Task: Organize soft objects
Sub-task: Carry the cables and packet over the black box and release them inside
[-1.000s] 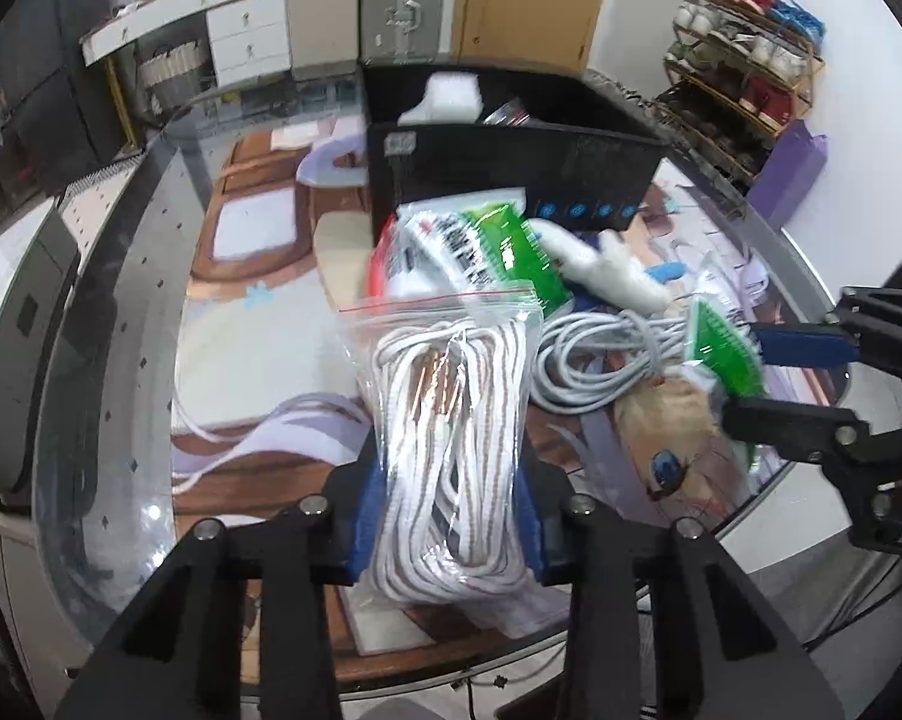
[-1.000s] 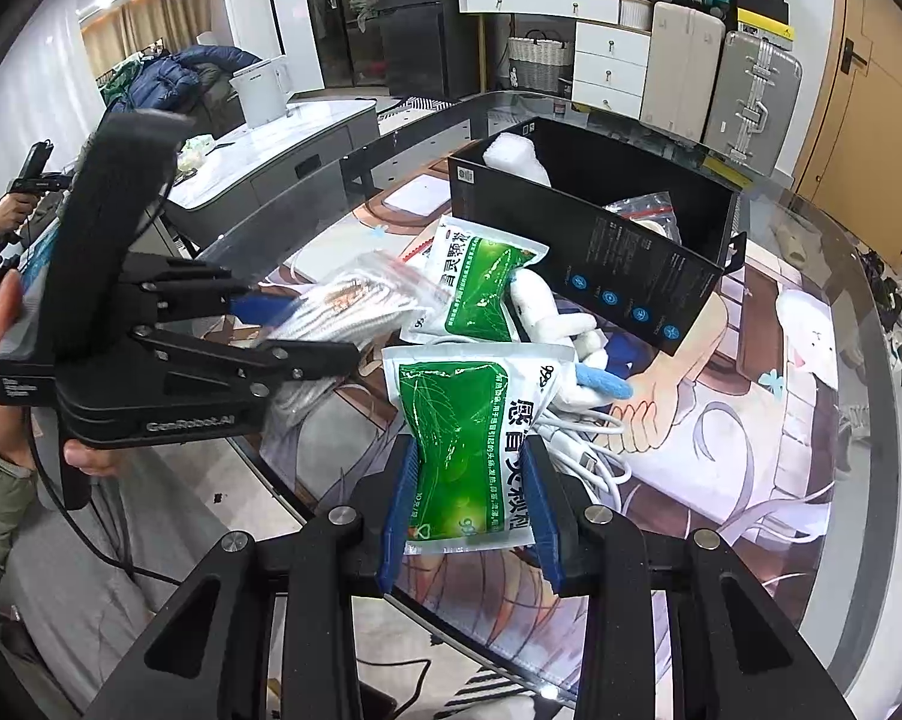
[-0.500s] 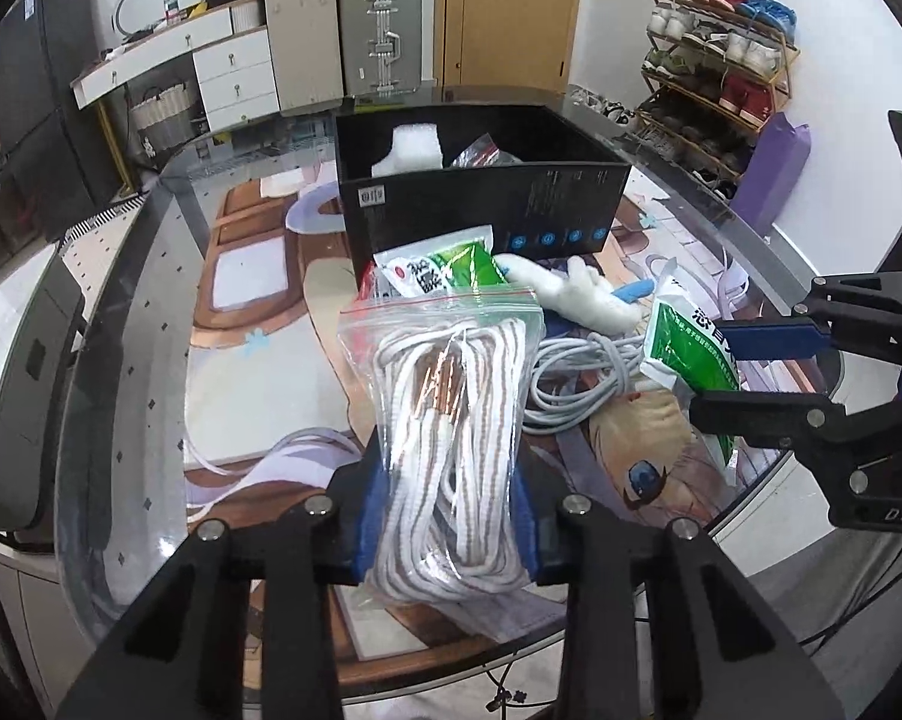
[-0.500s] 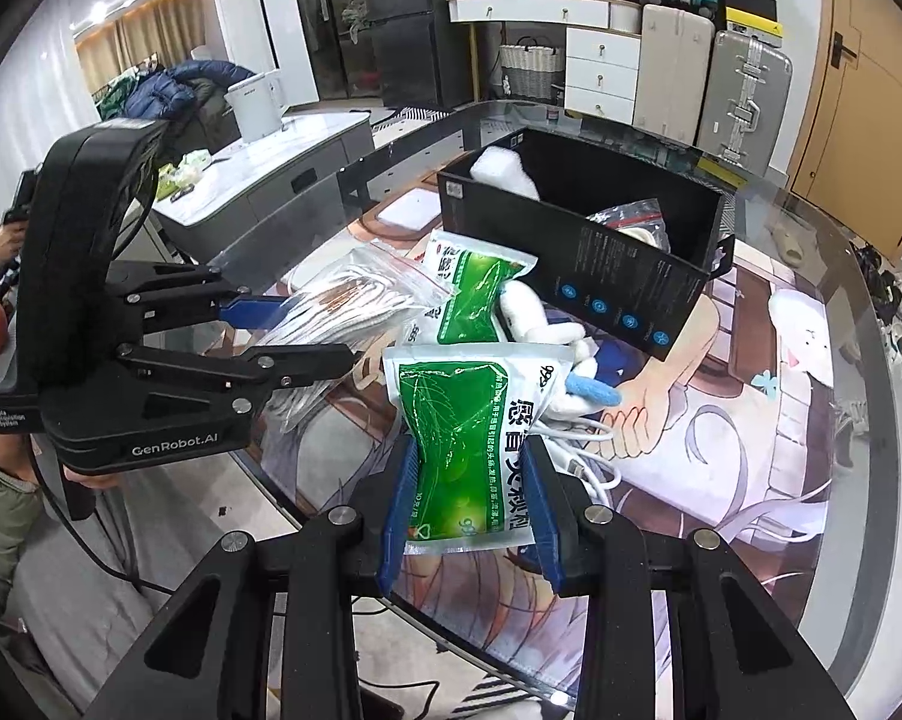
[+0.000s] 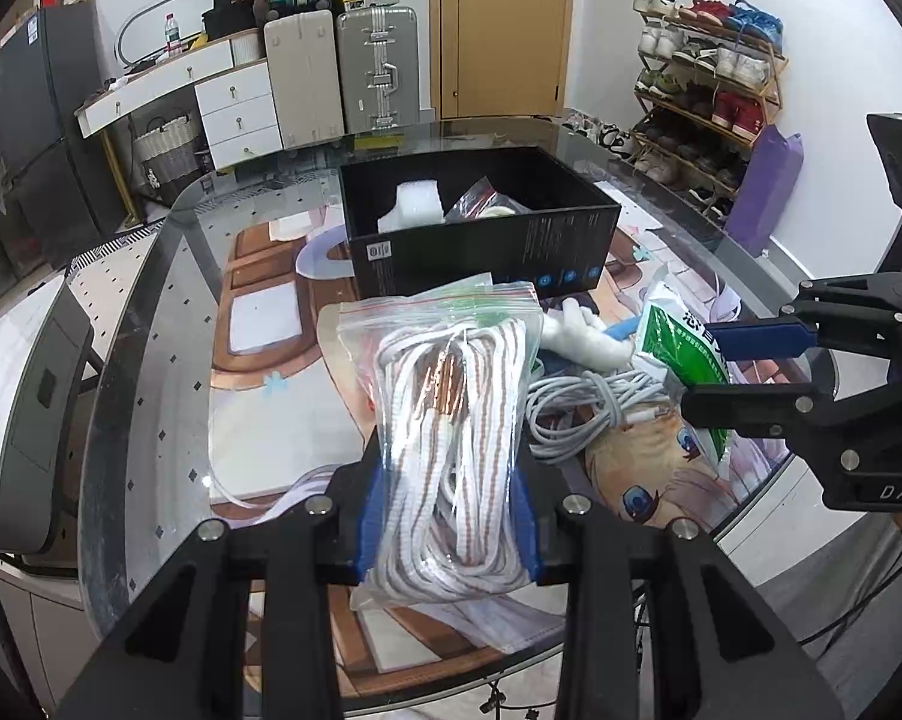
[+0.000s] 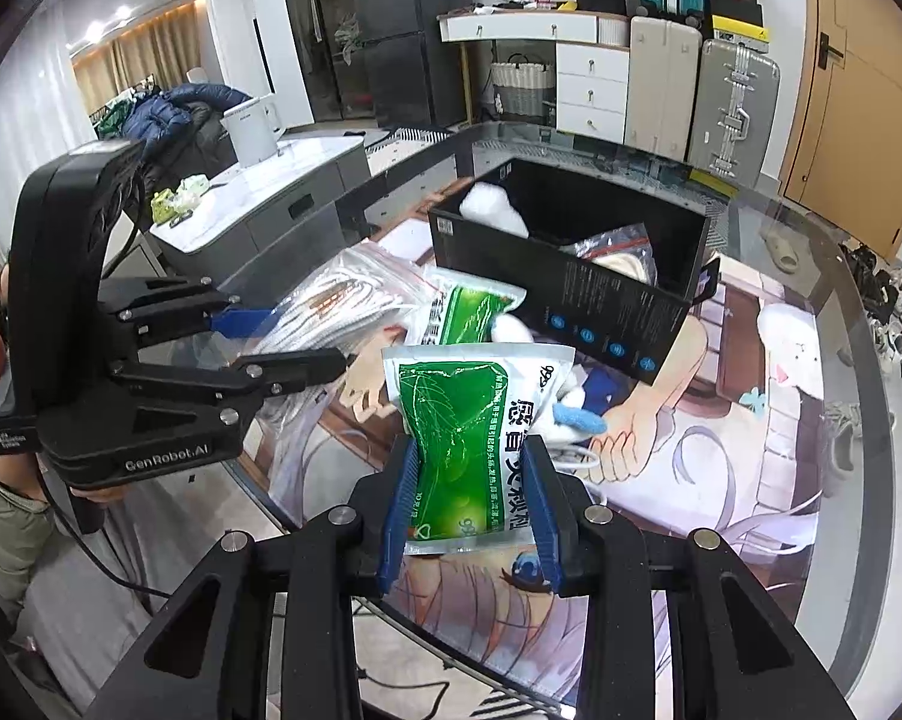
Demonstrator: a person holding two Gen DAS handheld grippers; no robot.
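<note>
- Two grippers are loaded at once: the left gripper [image 5: 448,516] has its fingers pressed in on a clear zip bag of white cord [image 5: 451,420], raised above the near edge of the glass table [image 5: 151,312].
- At its three o'clock, the right gripper [image 6: 468,516] is clamped narrowly on a green-and-white packet [image 6: 475,426], also lifted clear of the tabletop.
- At twelve o'clock from both loads stands the open black box [image 5: 481,252], already holding a white foam piece [image 5: 412,207] and a small plastic bag [image 5: 481,204]; the sorting looks partly done.
- Left on the table, between the held items and the box: a second green packet [image 6: 457,315], a white plush toy [image 5: 577,339] with a blue tip, and a coil of grey cable [image 5: 589,408].
- By my reading, both carried items plus those three loose ones have yet to go in, so roughly half the job remains.
- Hard to make out: the held cord bag hides most of the second packet in the left view, the plush is half buried, and the contents of the small bag in the box are unclear.
- Only part of the box floor is visible past its front wall.
</note>
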